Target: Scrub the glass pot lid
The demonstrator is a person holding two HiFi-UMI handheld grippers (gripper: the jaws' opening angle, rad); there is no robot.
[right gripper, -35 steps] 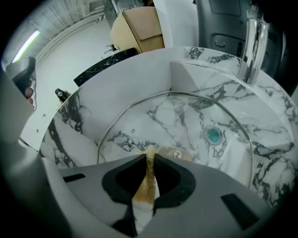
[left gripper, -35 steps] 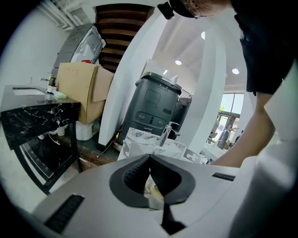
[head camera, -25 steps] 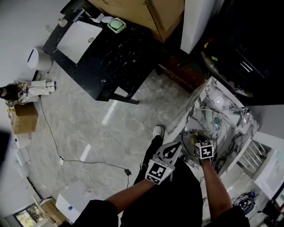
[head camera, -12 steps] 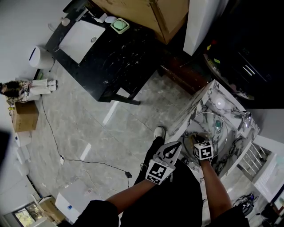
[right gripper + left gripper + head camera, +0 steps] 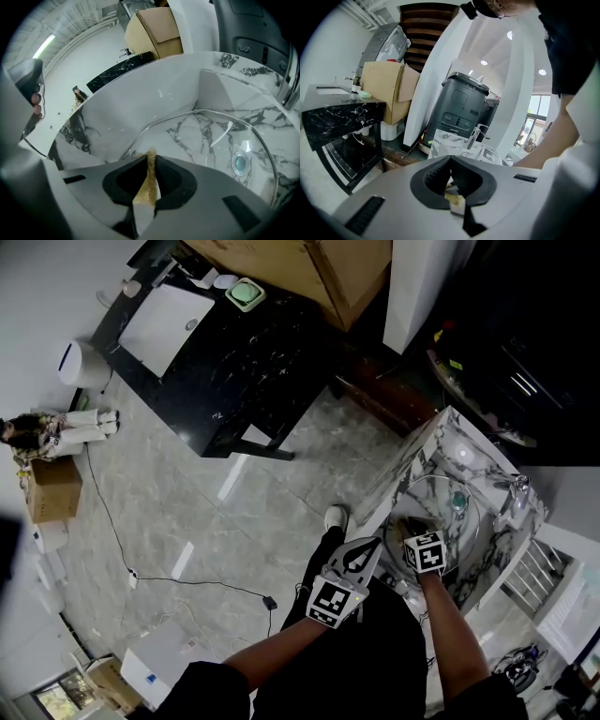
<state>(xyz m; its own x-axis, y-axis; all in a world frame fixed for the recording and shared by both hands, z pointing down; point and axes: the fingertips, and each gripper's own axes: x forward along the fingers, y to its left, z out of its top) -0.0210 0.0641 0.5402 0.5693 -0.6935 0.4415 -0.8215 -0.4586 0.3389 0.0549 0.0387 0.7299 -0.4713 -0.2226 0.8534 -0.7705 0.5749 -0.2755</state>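
Right gripper [image 5: 151,157] pinches a brown scrub pad [image 5: 145,190]. The glass lid [image 5: 201,140] lies just ahead, spreading toward 2 o'clock (knob [image 5: 240,163] near 3). Left gripper [image 5: 451,165], jaws pressed together, is farther off.

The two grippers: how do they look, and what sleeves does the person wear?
The left gripper and right gripper have pale grey bodies and black ribbed pads. Each carries a cube with black-and-white square markers. The sleeves are black and short.
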